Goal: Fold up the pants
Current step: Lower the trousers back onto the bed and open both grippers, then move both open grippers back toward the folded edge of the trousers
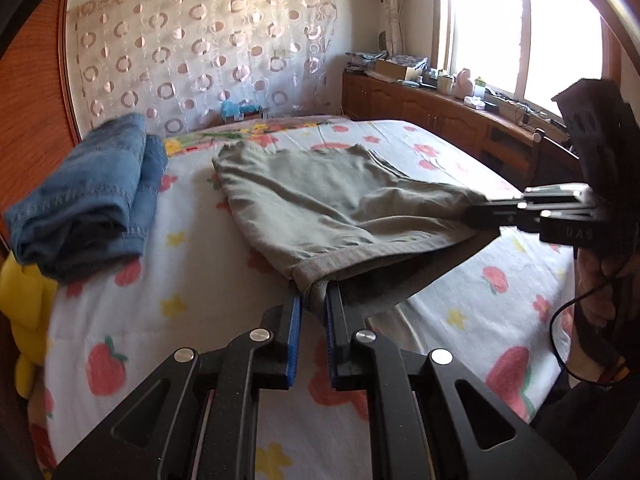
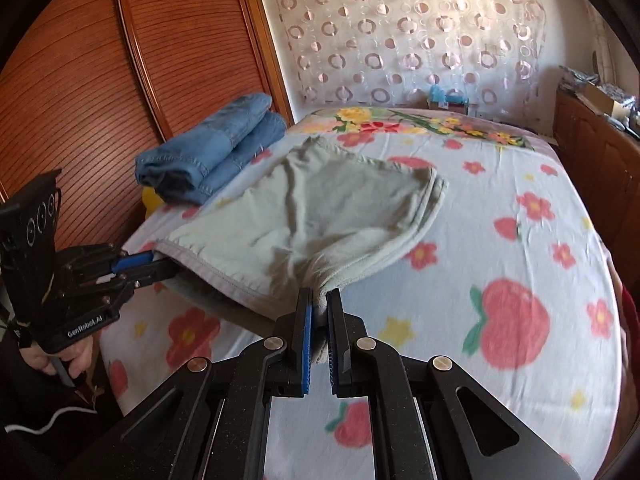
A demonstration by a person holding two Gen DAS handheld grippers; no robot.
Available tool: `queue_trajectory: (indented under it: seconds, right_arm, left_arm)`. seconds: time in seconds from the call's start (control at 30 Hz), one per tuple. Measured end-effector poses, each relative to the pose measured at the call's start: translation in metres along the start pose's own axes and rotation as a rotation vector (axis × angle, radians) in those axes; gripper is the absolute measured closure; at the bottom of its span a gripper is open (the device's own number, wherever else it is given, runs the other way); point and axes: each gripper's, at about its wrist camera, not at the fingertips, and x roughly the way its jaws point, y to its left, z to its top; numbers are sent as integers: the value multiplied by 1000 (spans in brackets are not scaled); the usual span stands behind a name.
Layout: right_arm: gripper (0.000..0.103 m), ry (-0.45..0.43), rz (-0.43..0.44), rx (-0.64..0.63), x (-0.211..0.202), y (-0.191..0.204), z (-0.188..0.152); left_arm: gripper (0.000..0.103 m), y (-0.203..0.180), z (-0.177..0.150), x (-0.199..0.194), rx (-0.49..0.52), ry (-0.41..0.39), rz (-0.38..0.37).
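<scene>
Floral bedspread (image 2: 520,184) supported the grey-green pants (image 1: 304,200); left gripper (image 1: 314,300) and right gripper (image 2: 320,300) each pinched a near corner. Keeping the held edge taut would likely aid alignment.

I have the pants (image 1: 320,196) spread across the middle of the bed (image 1: 200,280), near edge lifted off it. Left of the pants sit folded jeans (image 1: 88,196), at the bed's left edge. Right of the bed runs a cabinet (image 1: 420,116); behind it hangs a curtain (image 1: 200,48).
</scene>
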Motion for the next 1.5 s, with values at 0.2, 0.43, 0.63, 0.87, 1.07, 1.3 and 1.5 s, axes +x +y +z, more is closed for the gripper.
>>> queue_trajectory:
  seconds: [0.2,0.43,0.63,0.87,1.07,1.3,1.5]
  right_arm:
    - [97,15,-1,22,9,1,-15]
    - [97,26,-4,29,11,-5,-23]
    - [97,38,7,40,17,-12,-33]
    - [90,27,-30,6,8,-11,-34]
    - [80,-33,-86,-33,-2,-27,-15]
    - [75,-53,-168,-30,33,-59,30]
    - [75,-8,-138,0,78,-75,69]
  left_arm:
    - [91,-4,-15,-1,-11,29,-14]
    - [79,-5,-21,-8,-3,39,-8]
    - [54,6,-16,-11,-25,9,14]
    - [53,16,3,8,-44,0,38]
    - [53,28,16,31,-53,-8,79]
    - [53,40,16,46,-84,14,101]
    - [53,36,15,48,-70,26,85]
